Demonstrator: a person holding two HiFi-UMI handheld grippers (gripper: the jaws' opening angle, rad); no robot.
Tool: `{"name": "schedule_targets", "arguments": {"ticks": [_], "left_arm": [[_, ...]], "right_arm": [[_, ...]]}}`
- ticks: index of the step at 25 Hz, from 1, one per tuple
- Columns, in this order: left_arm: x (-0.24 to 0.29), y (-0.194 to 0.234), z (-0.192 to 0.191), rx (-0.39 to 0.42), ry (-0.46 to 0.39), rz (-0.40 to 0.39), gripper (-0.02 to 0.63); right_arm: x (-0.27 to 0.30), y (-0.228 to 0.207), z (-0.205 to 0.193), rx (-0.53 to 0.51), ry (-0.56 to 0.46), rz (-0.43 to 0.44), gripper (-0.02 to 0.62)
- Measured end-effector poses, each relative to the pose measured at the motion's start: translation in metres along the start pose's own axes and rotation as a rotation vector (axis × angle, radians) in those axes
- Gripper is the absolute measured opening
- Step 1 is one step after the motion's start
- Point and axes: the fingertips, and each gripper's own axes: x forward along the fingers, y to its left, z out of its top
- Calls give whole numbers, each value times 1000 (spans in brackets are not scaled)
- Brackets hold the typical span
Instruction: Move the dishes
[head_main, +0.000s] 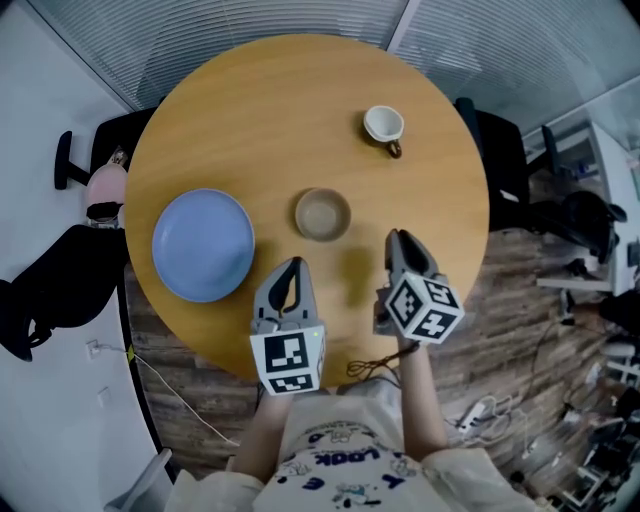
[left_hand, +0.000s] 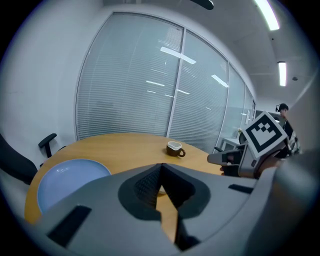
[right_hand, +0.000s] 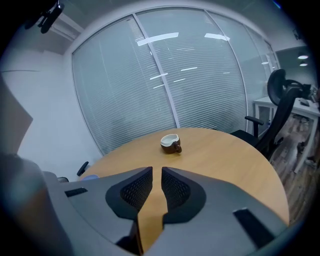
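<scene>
Round wooden counter (head_main: 300, 80) by blinded glass, dishes well apart, likely for rim access. Blue plate (head_main: 203, 245) at left. Left claw (head_main: 291, 265) pressed together, right claw (head_main: 398, 238) slightly parted, both empty above near edge, seemingly before any pick. Beige bowl (head_main: 322, 215) central; brown cup (head_main: 384, 126) far side.

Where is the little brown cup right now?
In the head view the cup stands upright on the far right part of the round table, beyond the small bowl and well away from the blue plate.
</scene>
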Motion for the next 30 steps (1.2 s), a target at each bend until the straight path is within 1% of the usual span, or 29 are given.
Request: {"name": "schedule_targets", "arguments": {"ticks": [4, 9, 14, 19, 23, 30], "left_arm": [[9, -19, 4, -13, -5, 31, 0], [26, -45, 9, -42, -8, 75, 0], [49, -68, 15, -62, -7, 117, 0], [71, -78, 16, -89, -2, 166, 0], [90, -86, 16, -102, 9, 195, 0], [118, -96, 13, -124, 40, 225, 0]], "right_arm": [[6, -14, 14, -31, -3, 36, 57], [20, -35, 31, -83, 17, 78, 57], [40, -56, 51, -150, 31, 113, 57], [63, -67, 69, -227, 25, 156, 57], [84, -74, 81, -293, 10, 169, 57], [117, -74, 83, -328, 26, 230, 58]]}}
